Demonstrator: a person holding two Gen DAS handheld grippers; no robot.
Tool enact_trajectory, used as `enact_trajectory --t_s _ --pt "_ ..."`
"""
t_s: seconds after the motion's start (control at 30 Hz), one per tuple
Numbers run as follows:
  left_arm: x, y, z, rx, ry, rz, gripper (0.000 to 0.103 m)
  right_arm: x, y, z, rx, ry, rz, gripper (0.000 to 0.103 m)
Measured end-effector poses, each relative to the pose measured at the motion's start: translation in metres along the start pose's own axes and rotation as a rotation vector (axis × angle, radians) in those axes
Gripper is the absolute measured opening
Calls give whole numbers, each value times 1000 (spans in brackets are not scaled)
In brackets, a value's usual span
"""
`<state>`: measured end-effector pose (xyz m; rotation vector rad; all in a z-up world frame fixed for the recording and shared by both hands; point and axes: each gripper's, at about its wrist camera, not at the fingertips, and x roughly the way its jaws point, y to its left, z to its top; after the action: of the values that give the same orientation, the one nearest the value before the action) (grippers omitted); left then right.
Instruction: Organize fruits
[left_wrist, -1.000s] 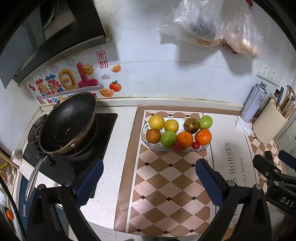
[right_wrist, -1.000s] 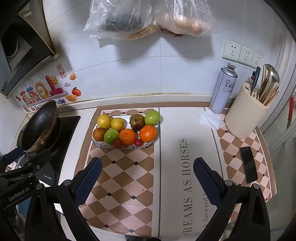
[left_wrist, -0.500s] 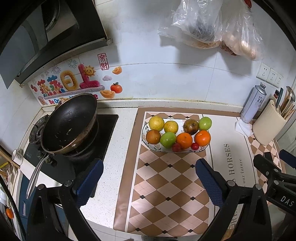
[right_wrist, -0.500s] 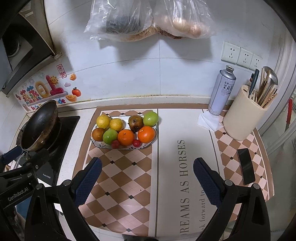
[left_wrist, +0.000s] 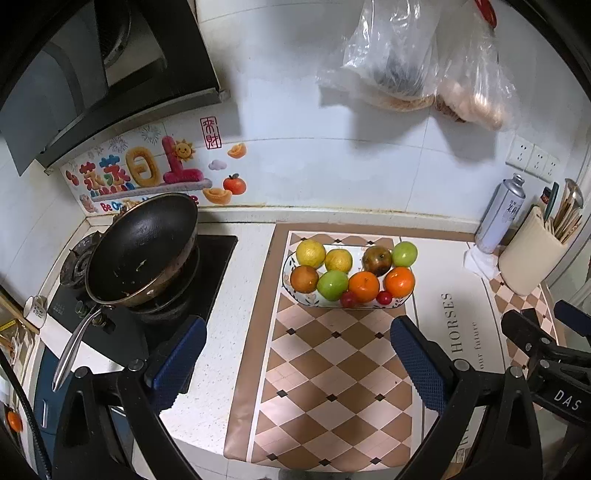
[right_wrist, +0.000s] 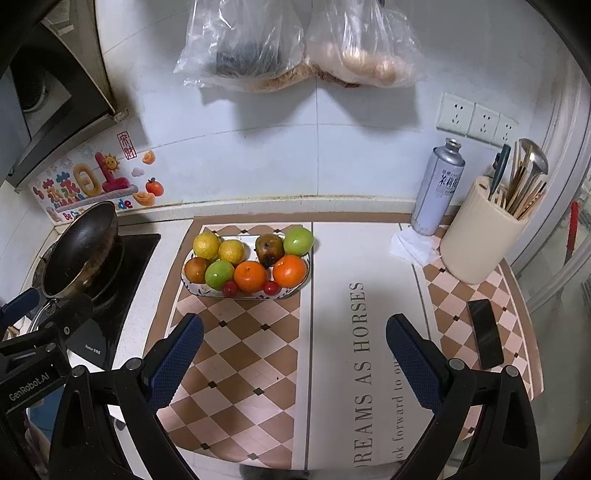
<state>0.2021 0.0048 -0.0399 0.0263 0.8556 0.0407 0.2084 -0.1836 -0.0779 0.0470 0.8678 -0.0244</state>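
Observation:
A white patterned fruit dish (left_wrist: 295, 293) (right_wrist: 207, 293) rests on the checked counter mat (left_wrist: 332, 369), filled with yellow citrus (left_wrist: 311, 253), oranges (left_wrist: 364, 286) (right_wrist: 290, 270), green apples (left_wrist: 404, 253) (right_wrist: 298, 240), a dark brown fruit (left_wrist: 376, 259) and small red fruits (left_wrist: 384, 297). My left gripper (left_wrist: 297, 356) hangs open above the mat, short of the dish, holding nothing. My right gripper (right_wrist: 295, 350) is open too, over the mat to the right of the dish, empty.
A black wok (left_wrist: 142, 247) sits on the stove at left. A spray can (right_wrist: 437, 186), a cream utensil holder (right_wrist: 480, 236) and a folded tissue (right_wrist: 410, 243) stand at back right. A dark phone (right_wrist: 485, 332) lies on the mat's right. Plastic bags (right_wrist: 295, 40) hang on the wall.
Both grippers have drawn back slightly from the dish; the fruit looks a little smaller and farther. Both stay open and nothing on the counter has moved.

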Motion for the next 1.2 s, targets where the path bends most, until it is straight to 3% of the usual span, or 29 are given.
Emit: enact_trajectory --t_s 1.2 --pt "-9 -3 -24 8 7 -28 102 -14 -4 -21 -1 18 3 101"
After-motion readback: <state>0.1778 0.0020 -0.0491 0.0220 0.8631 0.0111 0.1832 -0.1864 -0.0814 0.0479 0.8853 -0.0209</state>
